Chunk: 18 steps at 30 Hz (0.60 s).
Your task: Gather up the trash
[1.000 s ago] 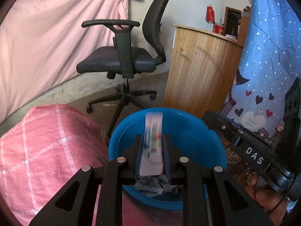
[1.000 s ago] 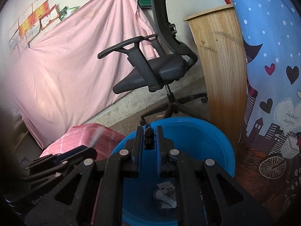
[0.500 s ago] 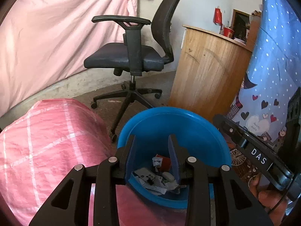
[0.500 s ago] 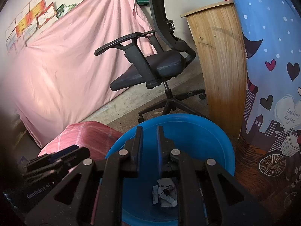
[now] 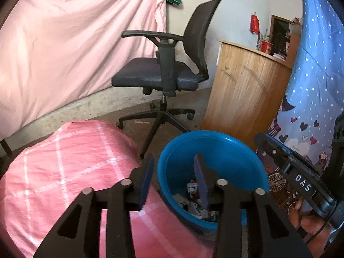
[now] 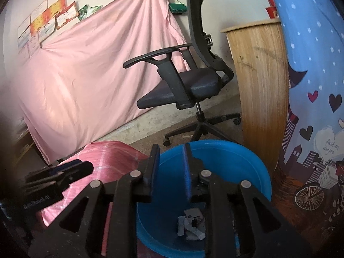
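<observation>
A blue plastic tub [image 5: 225,146] [image 6: 243,157] stands on the floor with scraps of trash [image 5: 193,200] [image 6: 192,222] lying at its bottom. My left gripper [image 5: 174,172] hangs over the tub's left rim, its jaws opening with nothing between them. In the right wrist view my right gripper [image 6: 171,163] is above the tub's near left side, its jaws also opening and empty. The right gripper's body [image 5: 301,182] shows at the right of the left wrist view, held by a hand [image 5: 309,225]. The left gripper [image 6: 53,178] shows at the left of the right wrist view.
A pink checked bundle [image 5: 64,172] [image 6: 111,152] lies left of the tub. Behind it stand a black office chair [image 5: 167,77] [image 6: 189,86], a curved wooden counter [image 5: 245,92] [image 6: 262,75] and a pink hanging sheet [image 5: 75,32]. A blue patterned cloth [image 5: 311,86] [image 6: 311,86] hangs at the right.
The left gripper let go of a white wrapper, which fell into the tub, then moved left and up. The right gripper dropped a small dark piece and its jaws widened.
</observation>
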Each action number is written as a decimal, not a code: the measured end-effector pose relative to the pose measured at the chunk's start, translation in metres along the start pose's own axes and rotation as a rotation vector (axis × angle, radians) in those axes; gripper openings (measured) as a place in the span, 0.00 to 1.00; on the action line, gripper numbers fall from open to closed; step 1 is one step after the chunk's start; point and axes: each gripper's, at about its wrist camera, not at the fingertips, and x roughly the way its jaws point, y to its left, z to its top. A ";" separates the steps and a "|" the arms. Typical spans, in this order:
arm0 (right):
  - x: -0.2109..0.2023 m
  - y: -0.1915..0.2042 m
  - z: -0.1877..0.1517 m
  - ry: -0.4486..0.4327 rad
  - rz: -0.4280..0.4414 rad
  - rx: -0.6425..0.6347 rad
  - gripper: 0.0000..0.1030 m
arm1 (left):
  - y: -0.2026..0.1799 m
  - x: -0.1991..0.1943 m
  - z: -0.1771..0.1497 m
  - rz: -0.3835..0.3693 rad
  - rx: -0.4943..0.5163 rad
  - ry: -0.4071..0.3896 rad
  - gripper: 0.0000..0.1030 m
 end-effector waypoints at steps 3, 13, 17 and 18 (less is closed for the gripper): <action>-0.004 0.009 0.000 -0.005 -0.006 -0.020 0.55 | 0.009 -0.012 -0.001 0.012 -0.029 -0.026 0.41; -0.030 0.035 -0.001 -0.095 -0.035 -0.090 0.80 | 0.038 -0.057 -0.009 0.066 -0.122 -0.097 0.56; -0.039 0.049 -0.001 -0.130 -0.029 -0.120 0.93 | 0.050 -0.085 -0.021 0.103 -0.156 -0.168 0.80; -0.041 0.052 -0.002 -0.138 -0.017 -0.126 0.95 | 0.053 -0.090 -0.024 0.112 -0.165 -0.185 0.86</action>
